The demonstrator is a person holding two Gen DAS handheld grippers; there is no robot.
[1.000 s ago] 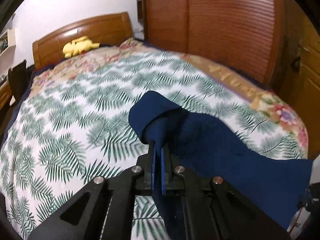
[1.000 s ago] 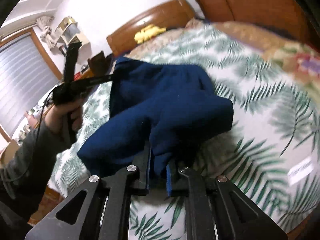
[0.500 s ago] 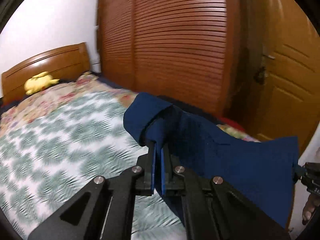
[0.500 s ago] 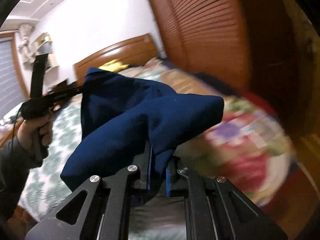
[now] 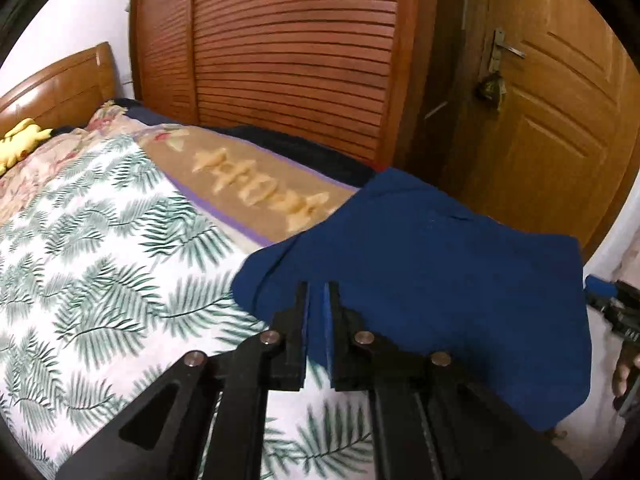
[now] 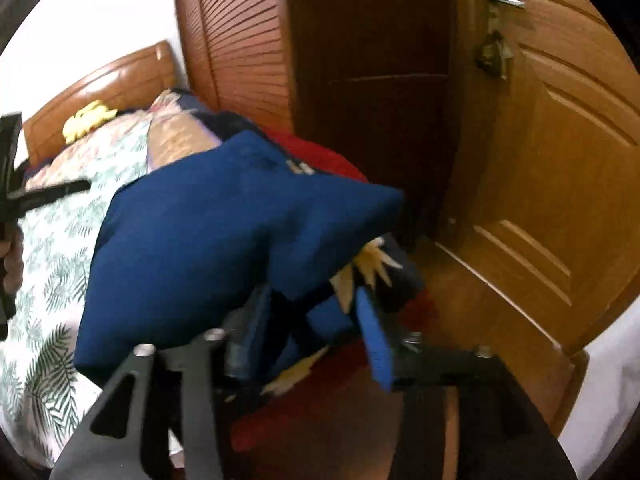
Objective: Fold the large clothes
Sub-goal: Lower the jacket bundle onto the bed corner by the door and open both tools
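The folded navy garment (image 5: 432,280) is being laid at the bed's (image 5: 100,280) far corner, just ahead of both jaws. The left gripper (image 5: 318,300) stays nearly closed, cloth pinched between its jaws. The right gripper (image 6: 308,308) has just been opening; fabric lies loose between its spread jaws. This piece looks nearly done: only the left release remains.

The navy blue garment (image 5: 440,280) lay bunched and partly folded near the bed's far corner, its edge hanging over the side.
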